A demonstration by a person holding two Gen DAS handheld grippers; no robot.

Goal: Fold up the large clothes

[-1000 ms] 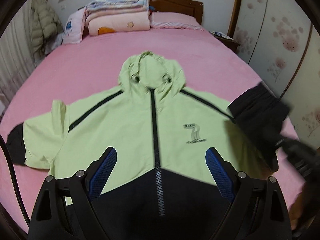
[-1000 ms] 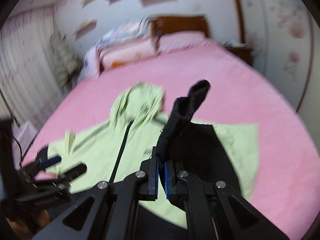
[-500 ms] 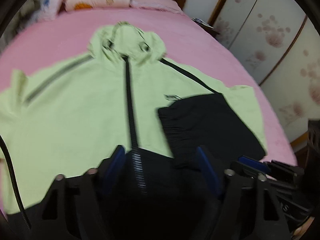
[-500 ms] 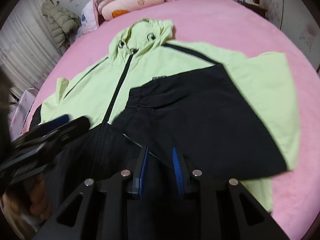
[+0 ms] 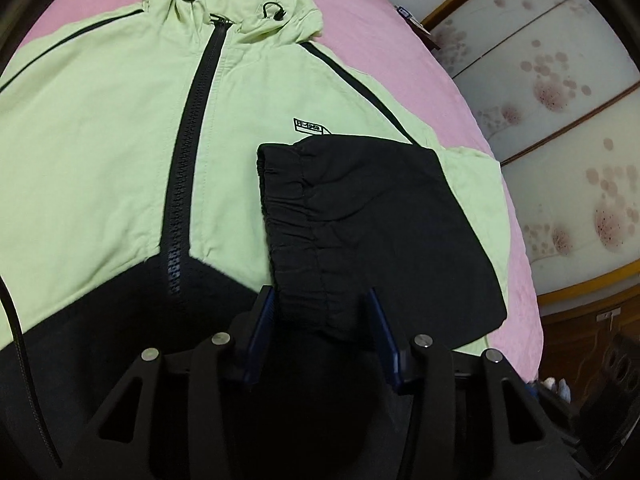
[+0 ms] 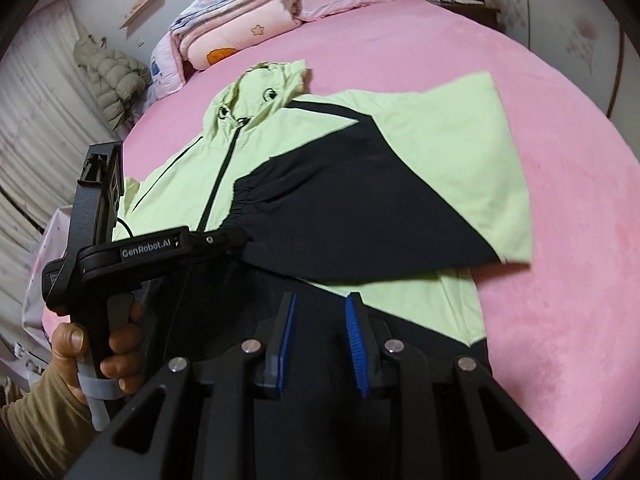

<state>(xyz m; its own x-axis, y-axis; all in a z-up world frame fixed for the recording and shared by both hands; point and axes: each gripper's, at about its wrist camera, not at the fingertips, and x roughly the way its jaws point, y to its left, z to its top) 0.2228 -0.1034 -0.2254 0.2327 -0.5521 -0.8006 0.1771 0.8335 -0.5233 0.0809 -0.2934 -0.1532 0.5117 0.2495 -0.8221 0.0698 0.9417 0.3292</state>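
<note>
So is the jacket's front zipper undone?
No, the black zipper runs closed from the hood down the light green jacket.

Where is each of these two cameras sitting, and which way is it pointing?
Left wrist: on the left gripper, looking down along its closing fingers, which straddle the folded sleeve's cuff; no hand shows.
Right wrist: on the right gripper, looking down over the jacket toward the headboard; it shows the left gripper and the hand holding it.
Shared: the jacket, its folded sleeve and the pink bed.
</note>
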